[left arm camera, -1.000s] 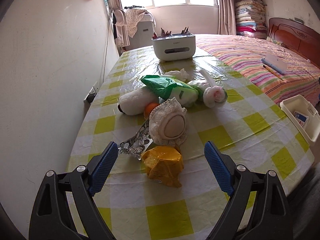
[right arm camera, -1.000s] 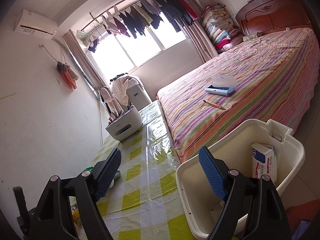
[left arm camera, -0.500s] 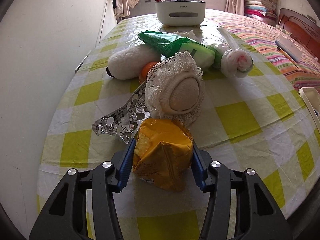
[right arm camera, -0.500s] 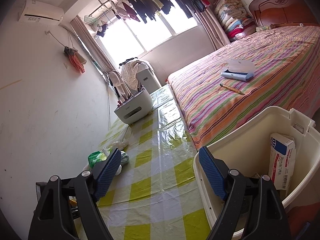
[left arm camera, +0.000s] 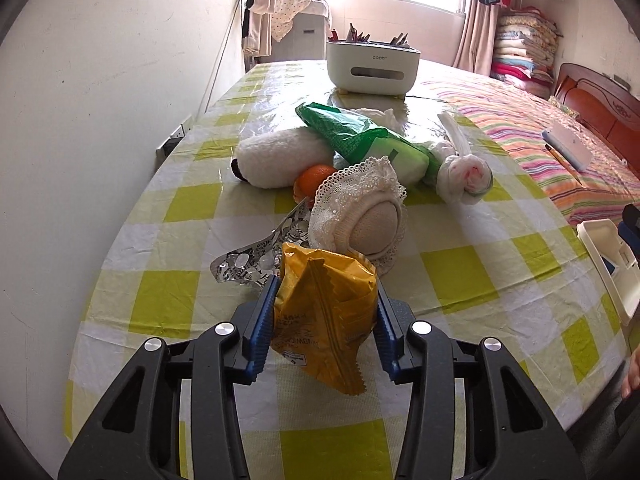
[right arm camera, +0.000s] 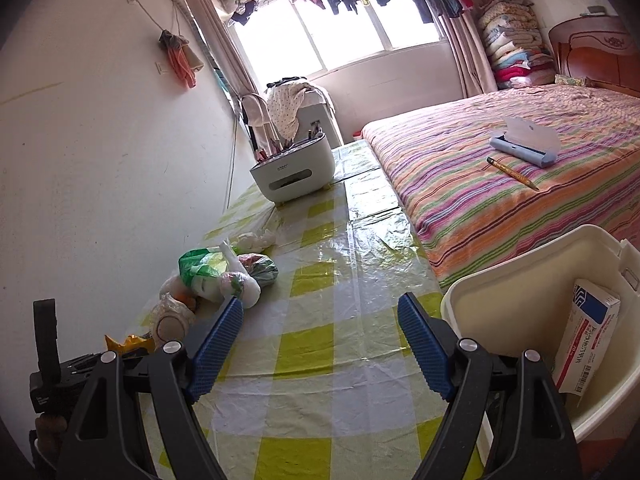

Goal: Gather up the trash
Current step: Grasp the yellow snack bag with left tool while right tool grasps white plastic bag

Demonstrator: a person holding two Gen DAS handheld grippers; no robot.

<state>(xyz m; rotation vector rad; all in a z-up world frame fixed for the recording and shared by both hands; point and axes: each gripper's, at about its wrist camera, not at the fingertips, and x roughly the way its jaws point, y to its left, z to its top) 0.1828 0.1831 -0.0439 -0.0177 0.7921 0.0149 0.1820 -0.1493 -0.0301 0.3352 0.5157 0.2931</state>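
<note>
A crumpled yellow snack packet (left arm camera: 328, 304) lies on the checked table (left arm camera: 460, 280) near its front edge. My left gripper (left arm camera: 326, 292) is closing on it, and both blue pads touch its sides. In the right wrist view the same packet (right arm camera: 128, 344) shows at the lower left. My right gripper (right arm camera: 320, 302) hovers open over the table with nothing between its fingers. Just right of it stands a white bin (right arm camera: 520, 280) with a red and white box (right arm camera: 588, 340) inside.
Behind the packet lie a silver blister pack (left arm camera: 256, 256), a lace-edged round cushion (left arm camera: 360, 208), an orange (left arm camera: 314, 176), a white plush (left arm camera: 280, 156), a green packet (left arm camera: 360, 140) and a knotted plastic bag (left arm camera: 464, 172). A white organiser (left arm camera: 372, 64) stands at the far end. A striped bed (left arm camera: 540, 128) borders the table's right.
My left gripper moved forward and down around the yellow packet and its jaws narrowed from wide open onto it. The right gripper swung left, bringing more of the table into view.
</note>
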